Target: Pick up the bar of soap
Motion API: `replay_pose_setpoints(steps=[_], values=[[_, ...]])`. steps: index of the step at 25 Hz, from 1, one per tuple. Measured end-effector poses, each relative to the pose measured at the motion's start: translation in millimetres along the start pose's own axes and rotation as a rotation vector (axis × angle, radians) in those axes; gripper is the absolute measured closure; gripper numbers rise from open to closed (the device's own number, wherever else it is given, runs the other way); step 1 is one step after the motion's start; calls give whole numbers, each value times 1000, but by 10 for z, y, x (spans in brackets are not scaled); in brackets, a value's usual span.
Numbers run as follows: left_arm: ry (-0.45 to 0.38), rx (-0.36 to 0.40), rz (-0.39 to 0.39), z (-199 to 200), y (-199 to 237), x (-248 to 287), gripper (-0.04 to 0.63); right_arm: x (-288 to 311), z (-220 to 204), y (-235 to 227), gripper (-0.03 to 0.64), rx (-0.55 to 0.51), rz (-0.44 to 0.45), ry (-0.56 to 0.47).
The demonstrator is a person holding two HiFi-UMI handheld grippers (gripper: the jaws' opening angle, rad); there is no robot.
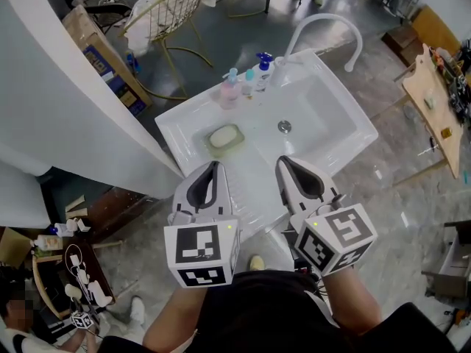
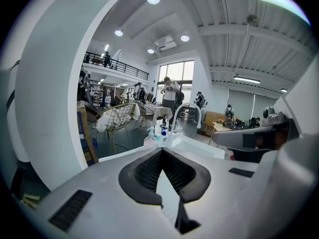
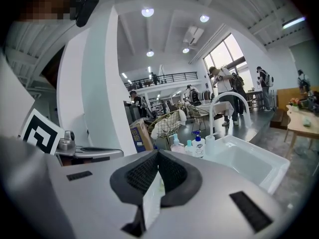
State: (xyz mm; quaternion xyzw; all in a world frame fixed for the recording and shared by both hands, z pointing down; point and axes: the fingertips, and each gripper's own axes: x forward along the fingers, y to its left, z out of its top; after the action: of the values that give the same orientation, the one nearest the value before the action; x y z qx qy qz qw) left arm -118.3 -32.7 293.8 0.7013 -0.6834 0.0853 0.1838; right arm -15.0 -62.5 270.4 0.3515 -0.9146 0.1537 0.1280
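Note:
The pale bar of soap (image 1: 224, 136) lies in a shallow dish on the left ledge of the white sink (image 1: 335, 134) in the head view. My left gripper (image 1: 215, 165) hovers just in front of the dish, jaws shut and empty. My right gripper (image 1: 282, 161) is beside it over the sink's front rim, also shut with nothing in it. In the left gripper view the shut left gripper (image 2: 162, 151) points toward the sink (image 2: 202, 147). The soap is hidden behind the jaws there. In the right gripper view the shut right gripper (image 3: 158, 154) also covers it.
Three soap bottles (image 1: 248, 81) stand behind the dish beside the white arched faucet (image 1: 324, 28). A drain (image 1: 284, 126) sits in the basin. A curved white wall (image 1: 73, 109) rises on the left, with a wire chair (image 1: 169, 9) and a cardboard box (image 1: 99, 54) behind. A wooden table (image 1: 434, 98) is at right.

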Motion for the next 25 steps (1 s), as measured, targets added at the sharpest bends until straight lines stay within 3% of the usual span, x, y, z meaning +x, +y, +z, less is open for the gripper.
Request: replay_pose_setpoints(steps=[25], values=[[-5,-10,-100,221,609,479,600,701,263,78,612,-38,-98,16]])
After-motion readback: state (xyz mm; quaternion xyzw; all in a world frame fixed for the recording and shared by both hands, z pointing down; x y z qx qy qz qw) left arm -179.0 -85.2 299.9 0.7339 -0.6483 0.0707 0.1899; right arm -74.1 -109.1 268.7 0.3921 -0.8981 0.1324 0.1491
